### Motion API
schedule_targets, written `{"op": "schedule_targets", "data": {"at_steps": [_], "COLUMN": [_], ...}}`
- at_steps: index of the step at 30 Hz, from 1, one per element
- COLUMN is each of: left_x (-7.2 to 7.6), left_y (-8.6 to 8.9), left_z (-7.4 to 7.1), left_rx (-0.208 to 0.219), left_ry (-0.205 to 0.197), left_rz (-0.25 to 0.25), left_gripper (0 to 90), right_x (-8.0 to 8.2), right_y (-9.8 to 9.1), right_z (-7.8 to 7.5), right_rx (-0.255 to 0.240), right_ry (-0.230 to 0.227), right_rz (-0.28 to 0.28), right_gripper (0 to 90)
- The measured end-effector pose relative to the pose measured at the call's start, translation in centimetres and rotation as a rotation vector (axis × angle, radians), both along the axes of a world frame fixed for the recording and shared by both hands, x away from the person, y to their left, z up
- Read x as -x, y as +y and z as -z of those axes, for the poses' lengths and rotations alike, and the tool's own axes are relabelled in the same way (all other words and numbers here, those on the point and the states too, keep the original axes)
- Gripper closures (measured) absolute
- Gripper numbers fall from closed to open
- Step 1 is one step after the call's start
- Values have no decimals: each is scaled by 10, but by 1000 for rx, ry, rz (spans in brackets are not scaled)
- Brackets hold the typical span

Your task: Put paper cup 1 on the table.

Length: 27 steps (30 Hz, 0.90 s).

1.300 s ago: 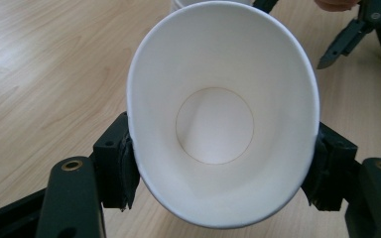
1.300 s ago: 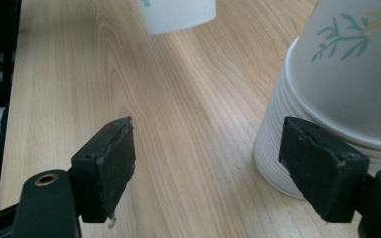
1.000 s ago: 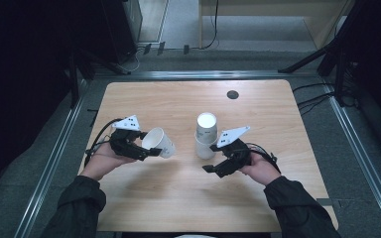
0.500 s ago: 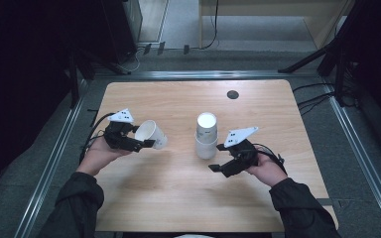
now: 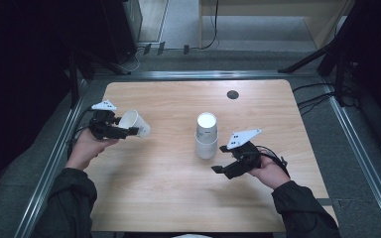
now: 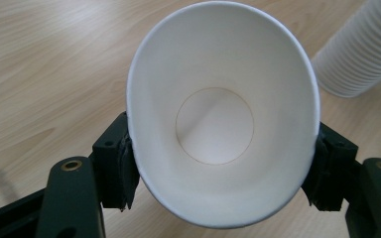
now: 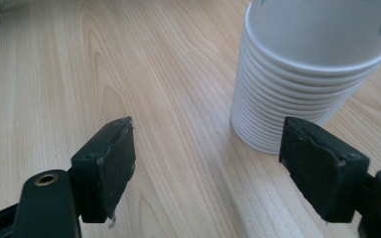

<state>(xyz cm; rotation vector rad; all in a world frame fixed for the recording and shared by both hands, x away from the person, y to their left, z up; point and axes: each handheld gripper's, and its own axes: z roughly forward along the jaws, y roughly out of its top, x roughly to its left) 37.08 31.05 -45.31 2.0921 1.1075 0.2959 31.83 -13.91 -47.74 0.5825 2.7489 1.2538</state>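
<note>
L tool (image 5: 129, 131) clamped on single paper cup (image 5: 135, 124), jaws squeezing its rim to an oval; cup held on its side, mouth twd tool, well left of cup stack (image 5: 207, 135). R tool (image 5: 221, 158) jaws apart, nothing btwn, just beside stack base. Stack upright mid counter (image 5: 168, 198).

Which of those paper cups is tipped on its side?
The single cup squeezed between the left gripper's fingers; the other cups stand stacked upright mid-table.

cup stack (image 7: 307, 74) top beyond frame edge
</note>
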Motion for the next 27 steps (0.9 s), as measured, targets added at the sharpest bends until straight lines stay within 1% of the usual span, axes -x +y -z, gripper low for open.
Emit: {"op": "schedule_targets", "data": {"at_steps": [5, 10, 12, 13, 15, 18, 19, 21, 23, 27], "left_x": [-7, -12, -14, -14, -15, -15, -15, -15, -15, -16], "left_y": [12, 18, 18, 17, 14, 9, 7, 5, 3, 2], "left_z": [4, 12, 15, 17, 20, 23, 24, 26, 27, 29], "left_rx": [-40, -101, -132, -141, -173, -209, -222, -228, -249, -259], "left_ry": [25, 59, 66, 69, 75, 86, 94, 107, 108, 115], "left_rz": [-67, -109, -123, -127, -127, -118, -108, -99, -99, -103], "left_gripper": [293, 287, 287, 285, 282, 277, 276, 275, 274, 266], "right_x": [2, 3, 3, 3, 3, 3, 3, 3, 2, 2], "right_y": [-4, -6, -7, -7, -7, -7, -6, -6, -6, -4], "right_z": [1, 1, 2, 2, 2, 2, 2, 3, 3, 4], "right_rx": [1, 0, 0, 0, 2, 2, 3, 10, 14, 18], "right_ry": [-5, -1, -1, 0, 0, 1, 1, 2, -6, -7], "right_rz": [6, 15, 15, 16, 16, 15, 15, 15, 10, 6], "right_gripper": [224, 224, 224, 224, 224, 224, 224, 224, 224, 224]}}
